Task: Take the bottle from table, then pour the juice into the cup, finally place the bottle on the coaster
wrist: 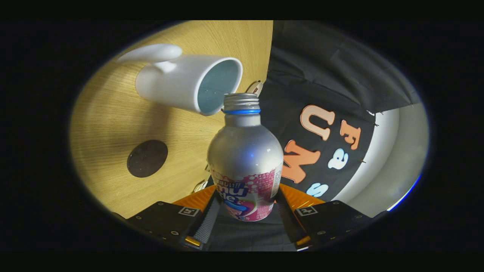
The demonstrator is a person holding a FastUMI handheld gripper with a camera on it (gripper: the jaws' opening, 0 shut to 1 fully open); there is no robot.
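Gripper view: bottle point(245, 158) mouth toward cup point(189, 81).

Fingers point(206, 223) apparently clamped, tilted sideways

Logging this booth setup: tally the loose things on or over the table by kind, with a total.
Bottles: 1, the silver bottle, held between the fingers of the gripper, its mouth at the mug's rim.
Mugs: 1, the white mug just beyond the bottle.
Coasters: 1, the dark round coaster on the wooden table.
Total: 3
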